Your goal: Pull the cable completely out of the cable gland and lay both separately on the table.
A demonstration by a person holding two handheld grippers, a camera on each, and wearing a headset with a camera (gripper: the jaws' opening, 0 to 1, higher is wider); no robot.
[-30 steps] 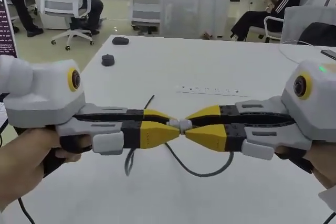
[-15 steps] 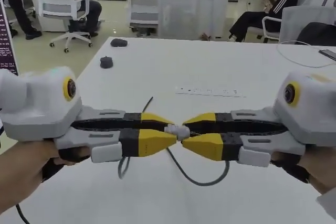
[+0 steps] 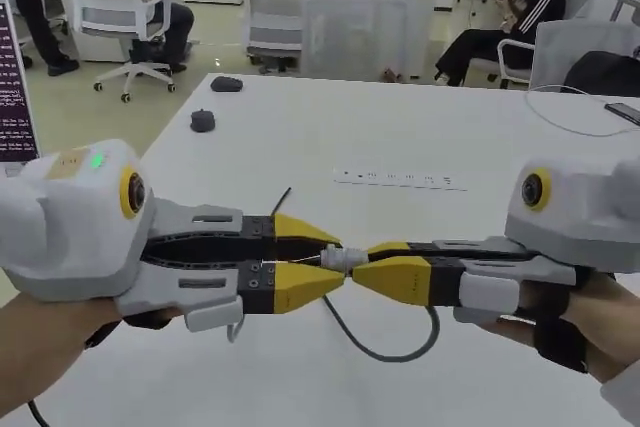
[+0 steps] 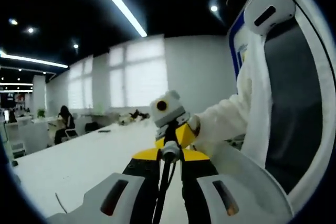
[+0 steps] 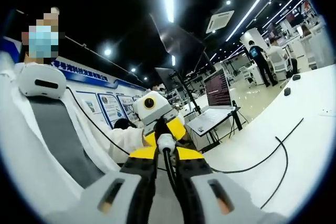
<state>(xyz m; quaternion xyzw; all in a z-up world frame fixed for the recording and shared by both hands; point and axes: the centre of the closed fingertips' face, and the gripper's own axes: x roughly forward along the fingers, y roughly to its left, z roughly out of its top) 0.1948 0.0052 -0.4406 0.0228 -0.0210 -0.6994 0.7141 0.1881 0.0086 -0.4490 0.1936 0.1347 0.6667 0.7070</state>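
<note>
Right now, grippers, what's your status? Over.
Left gripper shut on small grey cable gland. Right gripper shut on thin black cable beside it. Cable runs through gland, slack on white table. Nothing blocking.

Pale cable gland point(image 3: 338, 258), held aloft, sits threaded on the looping black cable point(image 3: 396, 352).

Cable gland point(image 3: 333, 258) light grey; cable point(image 3: 435, 325) dark grey; table point(image 3: 400, 127) white; left gripper point(image 3: 341, 260), right gripper point(image 3: 362, 259) white, yellow jaws.

Right gripper point(image 5: 164, 151) jaws clamped on cable gland point(image 5: 165, 141), left gripper point(image 5: 162, 129) opposite, black cable point(image 5: 286, 161) across table point(image 5: 315, 103)
</note>
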